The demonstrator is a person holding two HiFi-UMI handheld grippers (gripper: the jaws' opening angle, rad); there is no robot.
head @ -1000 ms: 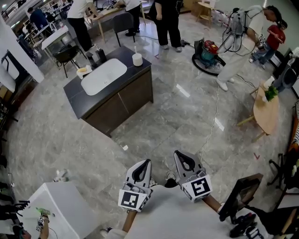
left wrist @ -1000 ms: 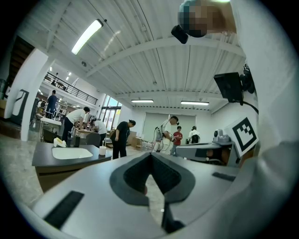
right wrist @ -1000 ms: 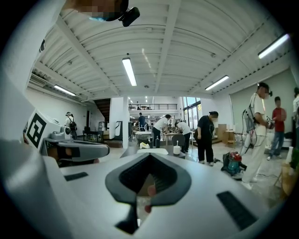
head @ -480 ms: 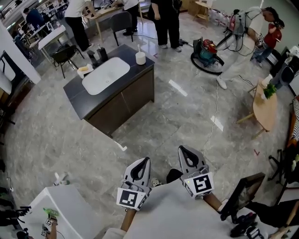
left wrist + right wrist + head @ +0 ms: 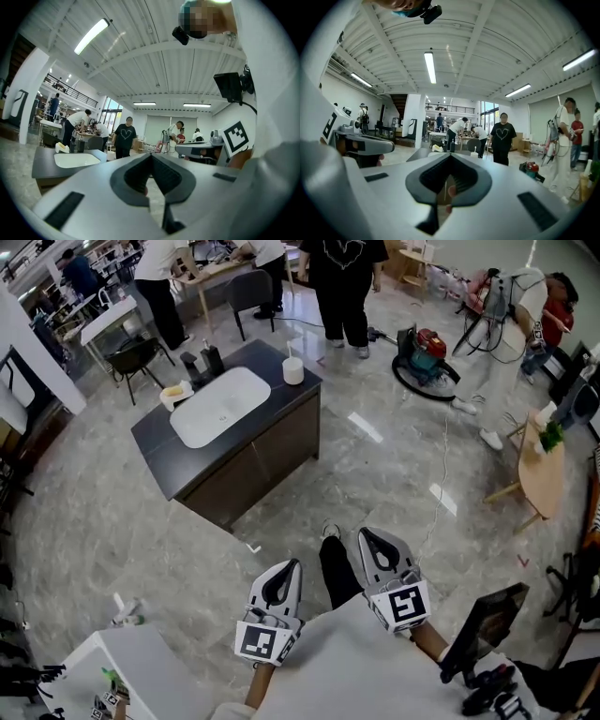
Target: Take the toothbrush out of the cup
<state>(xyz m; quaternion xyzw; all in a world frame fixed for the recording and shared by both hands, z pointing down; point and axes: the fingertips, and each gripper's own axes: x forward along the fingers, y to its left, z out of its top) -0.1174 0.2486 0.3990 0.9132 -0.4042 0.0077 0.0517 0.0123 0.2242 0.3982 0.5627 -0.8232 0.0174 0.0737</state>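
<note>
At the left of the head view stands the dark sink counter point(image 5: 155, 439), its white basin point(image 5: 220, 407) set in the top. The white cup point(image 5: 292, 372) sits at the counter's far right corner, beside the basin, and the toothbrush point(image 5: 288, 352) stands in it as a thin pale stem that rises above the rim. Both are well apart from the person holding the grippers, with open floor between.

Lower down, near the person's body, the left gripper point(image 5: 296, 564) has its jaws together with nothing between them. The right gripper point(image 5: 365, 533), just beside it, likewise has its jaws pressed tip to tip and is empty. Both point roughly toward the counter.

The step in hand looks to be the approach – the task itself is not yet begun. To do it well, the person would likely come close to the corner where the cup stands and part the jaws of one gripper before reaching in. Pinching the stem above the rim and lifting it straight up should keep the brush from dragging on the cup's wall. The cup looks light and sits near the counter's edge – steadying it with the other gripper could stop it tipping or sliding off
</note>
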